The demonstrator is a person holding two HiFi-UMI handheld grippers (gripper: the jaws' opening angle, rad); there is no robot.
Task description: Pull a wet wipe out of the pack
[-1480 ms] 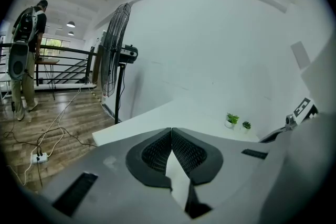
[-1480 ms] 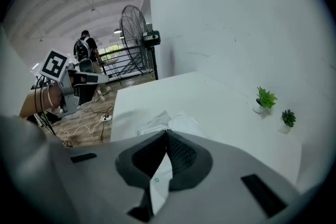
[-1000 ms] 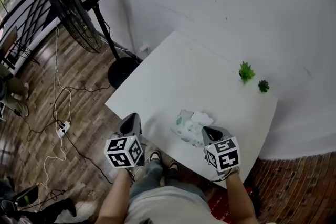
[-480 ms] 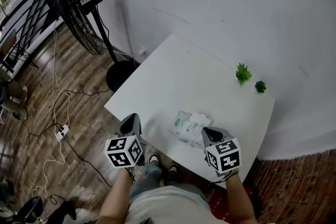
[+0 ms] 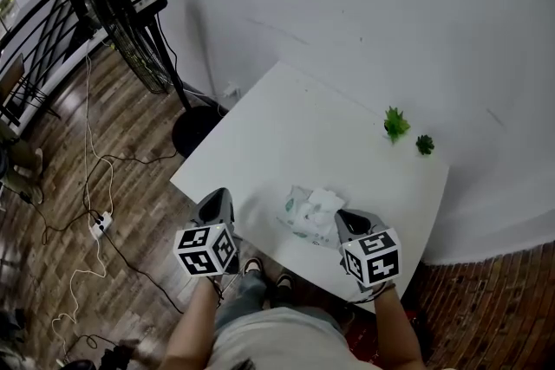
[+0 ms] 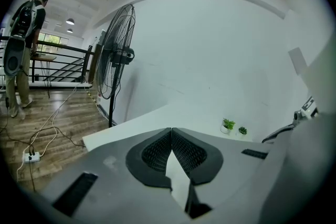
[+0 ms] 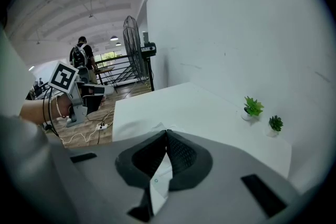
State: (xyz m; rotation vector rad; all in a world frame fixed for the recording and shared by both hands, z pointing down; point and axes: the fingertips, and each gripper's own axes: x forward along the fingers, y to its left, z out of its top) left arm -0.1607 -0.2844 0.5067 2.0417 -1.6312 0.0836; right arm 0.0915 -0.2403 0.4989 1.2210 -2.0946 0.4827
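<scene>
My right gripper (image 7: 167, 132) and left gripper (image 6: 171, 130) were both clenched, empty. The soft white-and-green wet-wipe pack (image 5: 303, 217) lay just left of the right one, by the white table's (image 5: 277, 126) near edge. Unpinned, it could lift with the wipe.

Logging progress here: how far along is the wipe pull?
Barely begun. Done: the pack lies on the table, a white sheet showing on top, wipe or flap unclear. In hand: nothing; left gripper and right gripper both have jaws together, empty. Left: grip the sheet and pull it free.
</scene>
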